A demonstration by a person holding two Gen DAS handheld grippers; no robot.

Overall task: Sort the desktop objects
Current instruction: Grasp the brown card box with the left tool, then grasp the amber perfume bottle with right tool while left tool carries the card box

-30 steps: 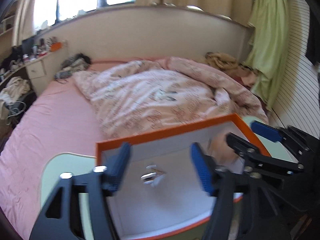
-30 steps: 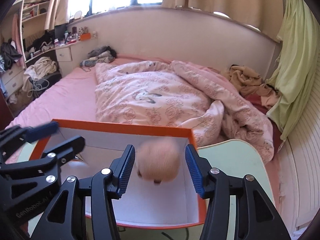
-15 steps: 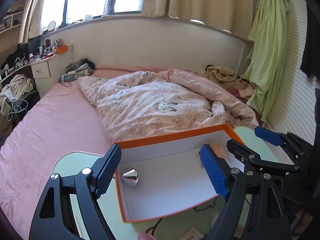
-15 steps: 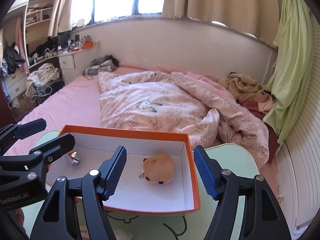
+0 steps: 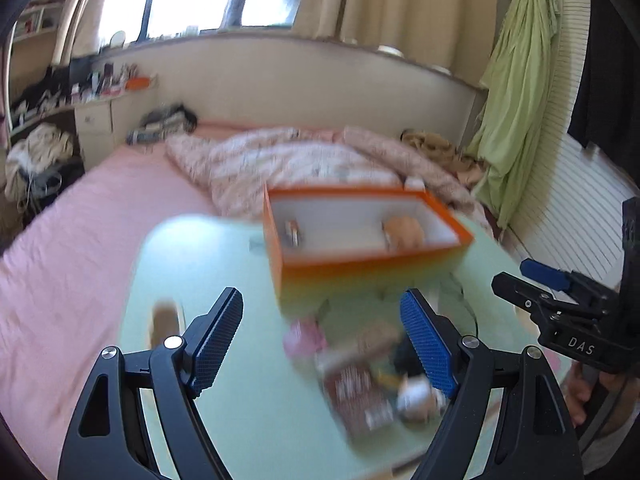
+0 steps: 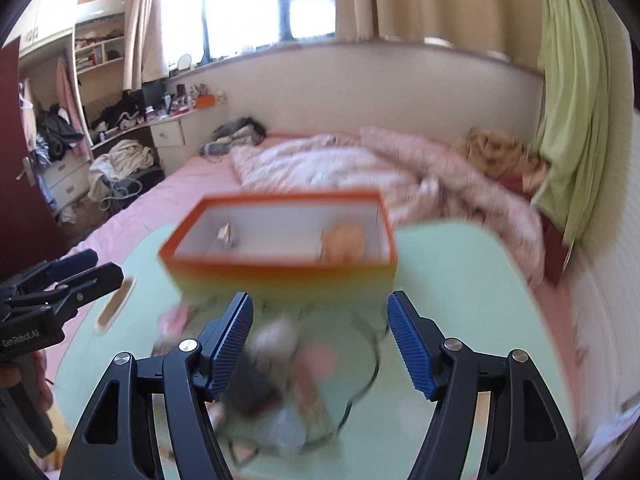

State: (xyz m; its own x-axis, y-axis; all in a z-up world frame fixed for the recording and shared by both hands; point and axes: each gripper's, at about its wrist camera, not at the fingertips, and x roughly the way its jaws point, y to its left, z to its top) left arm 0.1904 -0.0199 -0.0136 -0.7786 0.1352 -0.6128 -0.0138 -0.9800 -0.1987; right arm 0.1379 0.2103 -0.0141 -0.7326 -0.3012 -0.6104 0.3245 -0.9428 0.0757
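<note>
L gripper (image 5: pixel 322 340): jaws apart, nothing gripped
R gripper (image 6: pixel 320 340): jaws apart, empty
Orange box (image 6: pixel 280 268): on green table (image 6: pixel 460 280); holds plush toy (image 6: pixel 344 240) and small metal item (image 6: pixel 226 236)
Clutter pile (image 5: pixel 368 376): near side of table (blurred)

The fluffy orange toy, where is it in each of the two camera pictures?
Left wrist view: the fluffy orange toy lies in the right end of the orange box, right of centre, above the open left gripper.
Right wrist view: it lies in the box's right end, near the middle, above the open right gripper.
Shared landmark: the orange box on the green table.
</note>
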